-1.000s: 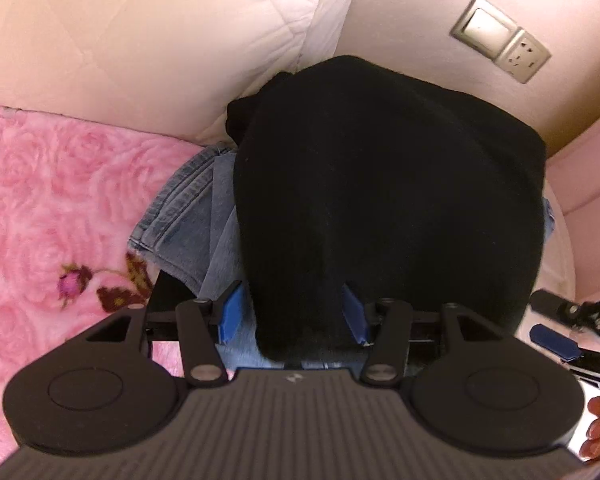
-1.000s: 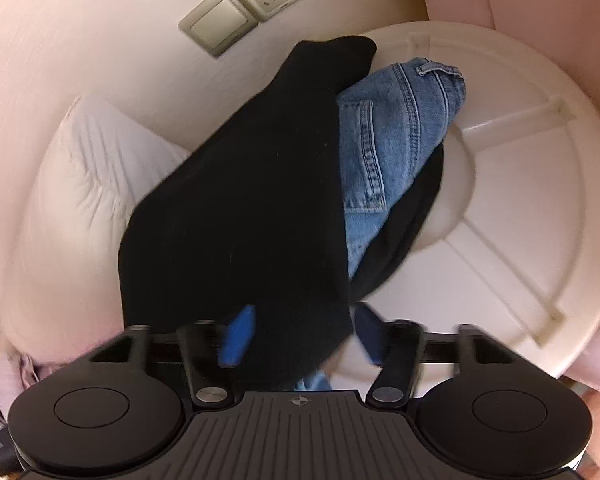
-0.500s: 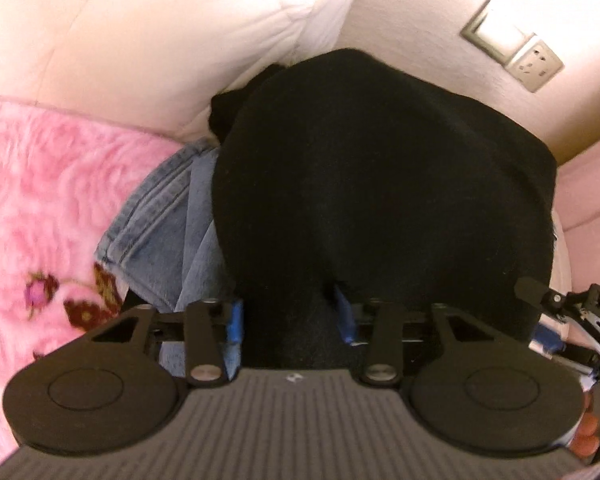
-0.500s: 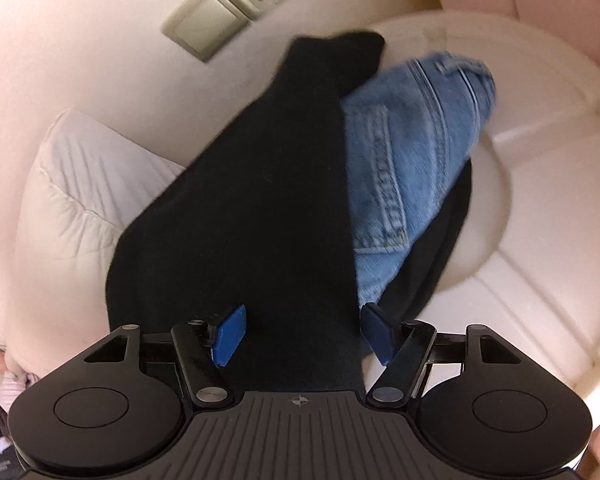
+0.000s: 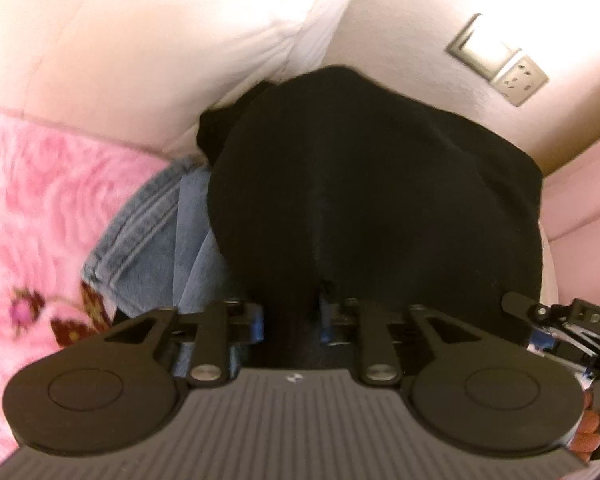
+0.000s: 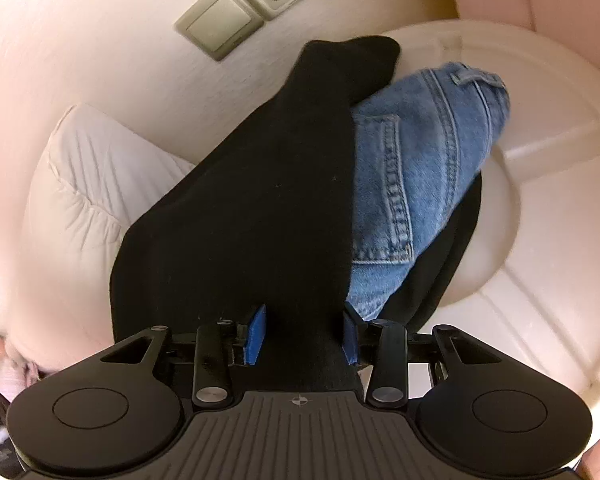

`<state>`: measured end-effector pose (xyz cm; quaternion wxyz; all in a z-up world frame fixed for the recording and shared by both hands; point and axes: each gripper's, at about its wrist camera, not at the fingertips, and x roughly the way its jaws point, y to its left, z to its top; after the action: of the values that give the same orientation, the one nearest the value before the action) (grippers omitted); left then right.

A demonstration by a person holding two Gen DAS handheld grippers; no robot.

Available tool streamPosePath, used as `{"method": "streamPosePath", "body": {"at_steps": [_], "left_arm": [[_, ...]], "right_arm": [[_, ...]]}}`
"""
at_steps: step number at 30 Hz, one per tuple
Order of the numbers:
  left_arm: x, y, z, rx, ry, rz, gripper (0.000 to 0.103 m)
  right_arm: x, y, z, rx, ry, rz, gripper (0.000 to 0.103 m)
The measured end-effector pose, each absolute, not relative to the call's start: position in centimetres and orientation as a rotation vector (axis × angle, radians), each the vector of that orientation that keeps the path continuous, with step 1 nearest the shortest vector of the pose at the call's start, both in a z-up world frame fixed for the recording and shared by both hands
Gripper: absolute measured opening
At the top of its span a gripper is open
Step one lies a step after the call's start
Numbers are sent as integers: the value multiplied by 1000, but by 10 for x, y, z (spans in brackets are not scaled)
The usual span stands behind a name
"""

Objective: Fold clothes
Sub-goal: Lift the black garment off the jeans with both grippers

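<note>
Two claws [image 5: 290, 322] [image 6: 304, 336] closing on soft black garment [image 6: 252, 208] over denim [image 6: 420, 168].

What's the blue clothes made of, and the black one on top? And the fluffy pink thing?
The blue jeans look like denim: faded weave, thick orange-brown stitching, a sewn pocket. The black garment looks like soft matte knit, maybe cotton or fleece; no shine, but its texture is too dark to be sure. The pink blanket looks like plush fleece: fuzzy pile with a rose pattern.
</note>
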<state>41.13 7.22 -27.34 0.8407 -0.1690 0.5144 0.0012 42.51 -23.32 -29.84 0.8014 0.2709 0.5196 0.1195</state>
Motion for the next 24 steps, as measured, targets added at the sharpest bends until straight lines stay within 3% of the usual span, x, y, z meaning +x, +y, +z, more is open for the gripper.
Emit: {"method": "streamPosePath", "body": {"at_steps": [2, 6, 10, 11, 14, 24], "left_arm": [[407, 71, -260, -354, 1030, -8, 10], [413, 74, -266, -372, 1044, 13, 13], [422, 71, -277, -390, 1071, 16, 11], [422, 69, -274, -371, 1063, 9, 10], [420, 66, -260, -350, 1027, -8, 8], [420, 81, -163, -372, 784, -67, 7]], "right_arm": [[423, -225, -283, 477, 1073, 286, 14], [419, -224, -268, 481, 1017, 338, 14], [433, -230, -292, 575, 1107, 291, 26], [434, -231, -293, 582, 1103, 296, 25], [433, -230, -283, 524, 1072, 319, 10], [451, -204, -171, 490, 762, 486, 7]]}}
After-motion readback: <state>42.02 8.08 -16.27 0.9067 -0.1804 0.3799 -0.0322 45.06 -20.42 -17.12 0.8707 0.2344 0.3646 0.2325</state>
